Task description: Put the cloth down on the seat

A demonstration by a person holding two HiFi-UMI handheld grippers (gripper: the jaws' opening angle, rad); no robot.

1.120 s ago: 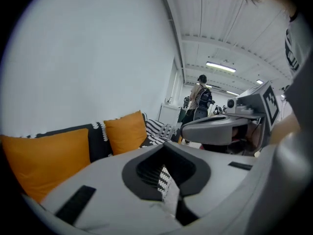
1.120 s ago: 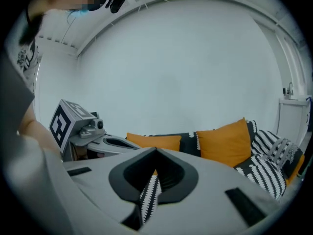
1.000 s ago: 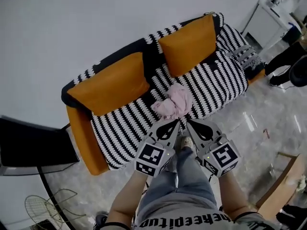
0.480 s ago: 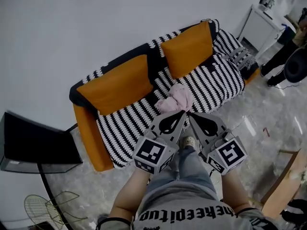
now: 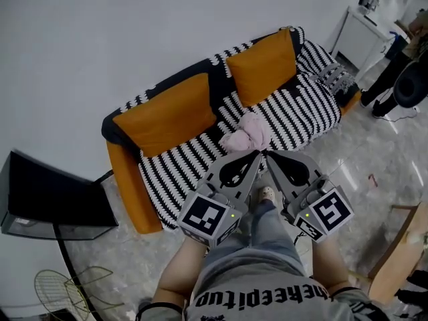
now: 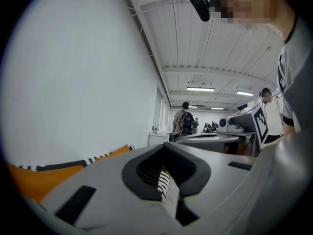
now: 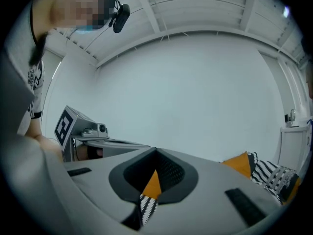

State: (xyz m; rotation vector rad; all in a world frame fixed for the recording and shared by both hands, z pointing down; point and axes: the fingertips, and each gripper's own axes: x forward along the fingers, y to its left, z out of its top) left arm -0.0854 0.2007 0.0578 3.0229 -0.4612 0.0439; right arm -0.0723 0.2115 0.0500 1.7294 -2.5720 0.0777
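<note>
A crumpled pink cloth (image 5: 246, 134) lies on the black-and-white striped seat (image 5: 194, 164) of a sofa, in front of two orange cushions (image 5: 170, 116). Nothing touches it. My left gripper (image 5: 257, 156) and right gripper (image 5: 268, 156) are held side by side just on the near side of the cloth in the head view, raised above the sofa's front edge. Both are shut and hold nothing. In the left gripper view the shut jaws (image 6: 168, 192) fill the lower picture; a sliver of striped cover shows through their gap. The right gripper view shows its shut jaws (image 7: 148, 197) likewise.
A black screen (image 5: 53, 199) on a stand and a wire basket (image 5: 67, 289) are at the left on the grey floor. A white cabinet (image 5: 364, 32) and a standing person (image 5: 394, 72) are at the far right. Wooden furniture (image 5: 401, 253) sits at the near right.
Both shut grippers have lifted together toward the camera and drawn slightly back from the pink cloth. The cloth stays lying on the seat.
</note>
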